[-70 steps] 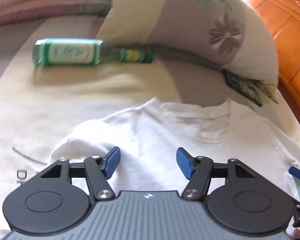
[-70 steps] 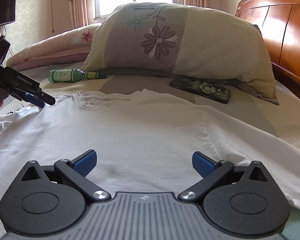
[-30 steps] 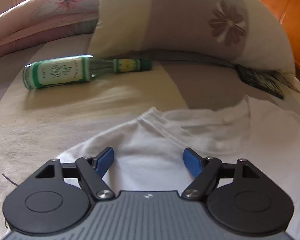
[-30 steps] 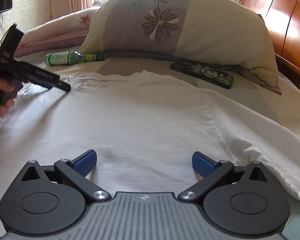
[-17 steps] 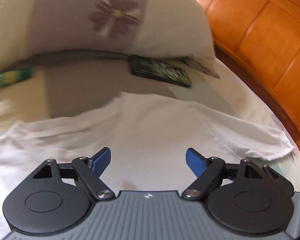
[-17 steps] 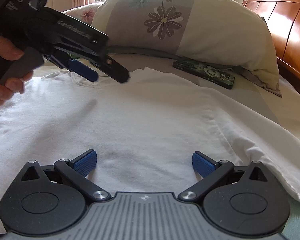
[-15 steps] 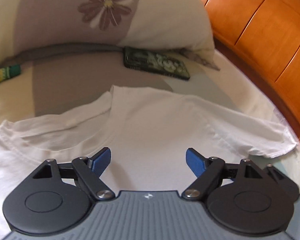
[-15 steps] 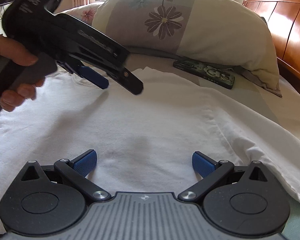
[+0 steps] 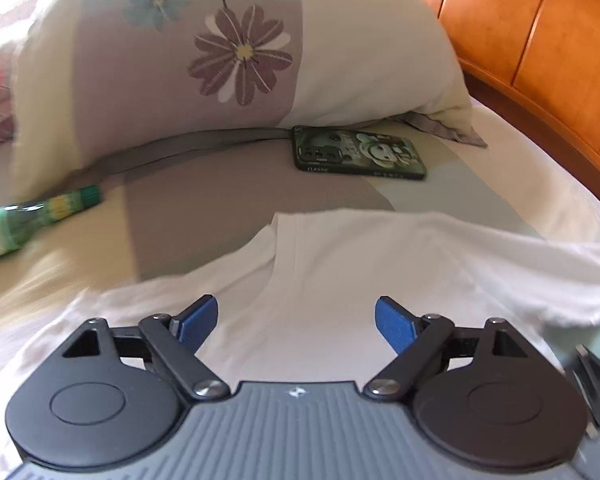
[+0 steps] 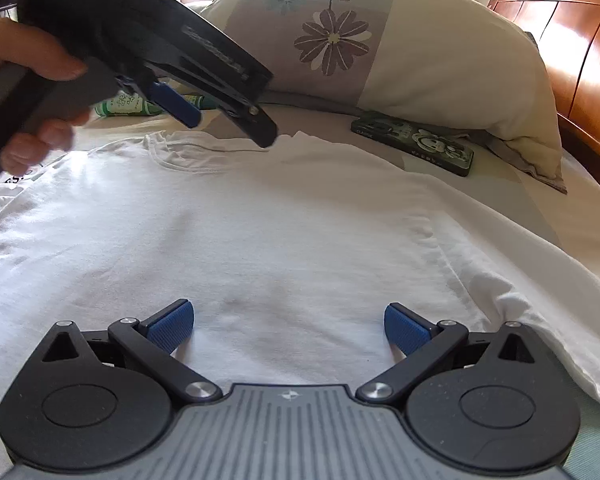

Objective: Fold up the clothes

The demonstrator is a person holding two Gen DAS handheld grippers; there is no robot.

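The white shirt point(image 10: 268, 232) lies spread flat on the bed point(image 9: 228, 192), collar toward the pillow point(image 10: 400, 48), hem toward the cameras, so its long axis runs straight away from both grippers. The left gripper point(image 9: 296, 320) hangs over the collar end, tilted down, its jaws opening with only air between them and the cloth below, not pinched. From the right wrist view it sits above the neckline point(image 10: 188, 160), the hand point(image 10: 28, 92) wrapped round its handle. The right gripper point(image 10: 288, 324) hovers low over the hem end, jaws wide apart, gripping nothing. So left is nearer the shoulder and collar, right nearer the bottom edge and the right sleeve point(image 10: 540, 292), which trails off to the side. Looks like a same-side pinch is coming, shoulder and hem, to fold lengthwise. Around it: a phone point(image 9: 358, 154) just beyond the shoulder, apart from the cloth, and a green bottle point(image 9: 24, 220) off to the left by the pillow. Neither blocks the fold.
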